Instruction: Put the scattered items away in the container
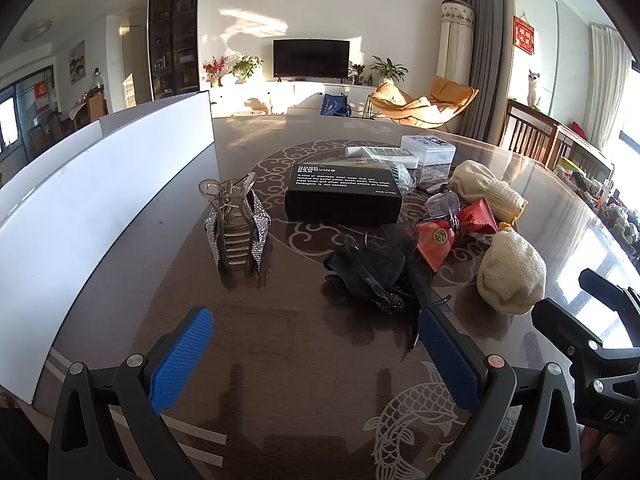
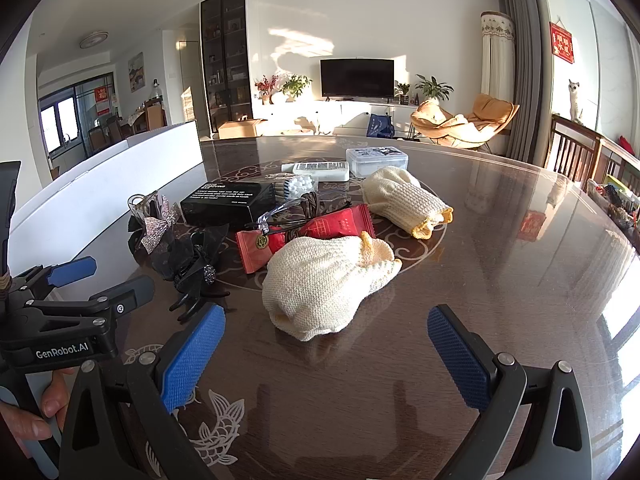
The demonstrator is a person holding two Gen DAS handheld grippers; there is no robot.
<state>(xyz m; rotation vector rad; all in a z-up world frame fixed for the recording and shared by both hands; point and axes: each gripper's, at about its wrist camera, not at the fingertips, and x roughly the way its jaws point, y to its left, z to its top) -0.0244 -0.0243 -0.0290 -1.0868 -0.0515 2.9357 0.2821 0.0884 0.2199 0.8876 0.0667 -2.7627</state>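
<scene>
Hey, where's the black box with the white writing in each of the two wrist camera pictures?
Left wrist: the black box sits at centre, beyond the open left gripper, right of the clear hair clip.
Right wrist: the box lies left of centre, behind the red packets.
Shared landmark: the television on the far wall.

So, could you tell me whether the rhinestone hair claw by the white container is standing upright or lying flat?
Upright. The rhinestone hair claw stands on its teeth on the table, handles pointing up, beside the white container.
</scene>
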